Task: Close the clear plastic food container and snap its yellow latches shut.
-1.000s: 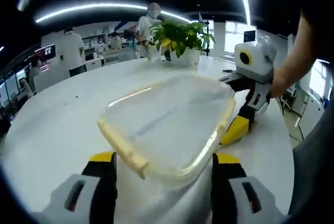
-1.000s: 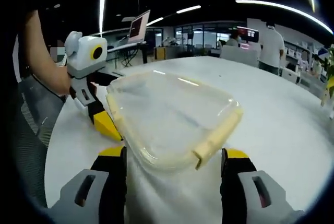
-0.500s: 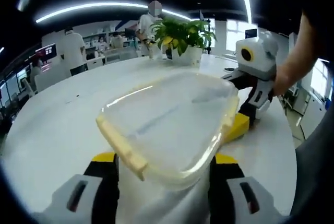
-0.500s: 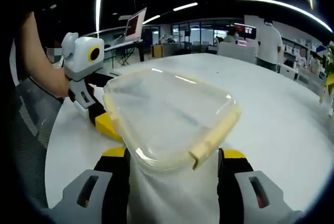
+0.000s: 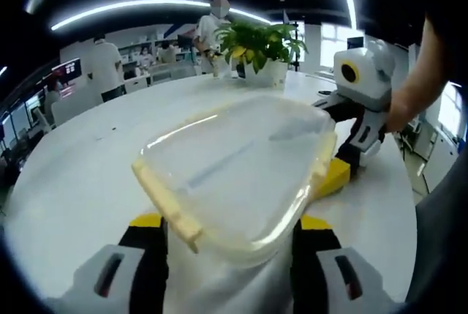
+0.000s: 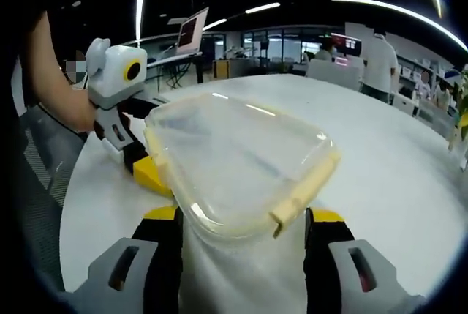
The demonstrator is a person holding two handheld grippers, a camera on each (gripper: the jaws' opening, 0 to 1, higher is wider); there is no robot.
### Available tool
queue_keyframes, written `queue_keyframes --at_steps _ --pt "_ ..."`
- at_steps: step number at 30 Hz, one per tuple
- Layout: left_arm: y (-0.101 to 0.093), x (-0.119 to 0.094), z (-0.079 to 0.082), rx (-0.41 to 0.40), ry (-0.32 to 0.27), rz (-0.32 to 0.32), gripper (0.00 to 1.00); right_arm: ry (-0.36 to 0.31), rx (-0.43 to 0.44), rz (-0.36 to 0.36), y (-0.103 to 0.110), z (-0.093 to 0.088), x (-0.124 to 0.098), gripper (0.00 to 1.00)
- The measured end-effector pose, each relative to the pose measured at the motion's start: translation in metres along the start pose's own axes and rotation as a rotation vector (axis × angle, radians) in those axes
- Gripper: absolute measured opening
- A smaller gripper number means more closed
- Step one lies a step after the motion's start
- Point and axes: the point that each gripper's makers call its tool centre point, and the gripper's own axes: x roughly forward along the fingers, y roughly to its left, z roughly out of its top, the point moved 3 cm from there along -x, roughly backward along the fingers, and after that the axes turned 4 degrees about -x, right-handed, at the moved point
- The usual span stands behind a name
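**Seating the lid before working the latches**

Clear plastic food container with pale yellow latch bars point(image 5: 238, 175), lying on the round white desk point(image 5: 80, 160), at centre in the left gripper view and likewise point(image 6: 238, 164) in the right gripper view. Lid apparently resting on the base; whether fully seated, not clear from the frames. One latch bar point(image 5: 168, 204) toward 7 o'clock of the container in the left gripper view, another point(image 5: 322, 157) along its 3 o'clock edge; in the right gripper view, one bar point(image 6: 303, 186) toward 4 o'clock.

Left tool point(image 5: 227, 255): jaws spread wide, straddling the near corner of the container, gripping nothing. Same tool seen from opposite point(image 6: 150, 171) at 9 o'clock of the container in the right gripper view, yellow tip just beside the rim; contact uncertain. Right tool point(image 6: 238, 248): jaws likewise apart, one each side of the near corner, empty; seen point(image 5: 336, 175) at 3 o'clock in the left gripper view, tip against or just beside the side latch.

Judged best practice: press lid flat and square first, brace with one tool, then push each latch down with the opposite tool; uneven pressure likely to skate the container across the smooth desk. Potted green plant point(image 5: 259, 50) at 12 o'clock, well apart.
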Motion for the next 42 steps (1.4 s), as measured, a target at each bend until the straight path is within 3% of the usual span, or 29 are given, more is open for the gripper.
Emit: queue_keyframes --at_steps 16,27,30,42 --pt "0.018 -0.015 -0.009 -0.023 0.024 0.037 0.62 -0.014 -0.011 0.028 0.011 0.011 0.019 0.64" --pt "0.044 -0.02 -0.015 -0.03 0.064 0.05 0.55 0.04 -0.046 0.005 0.014 0.023 0.042 0.63" --pt "0.051 -0.022 -0.015 -0.03 0.062 0.052 0.55 0.043 -0.074 0.0 0.013 0.024 0.048 0.62" --pt "0.075 -0.016 -0.013 -0.042 0.07 0.061 0.55 0.044 -0.042 0.02 0.001 0.037 0.066 0.63"
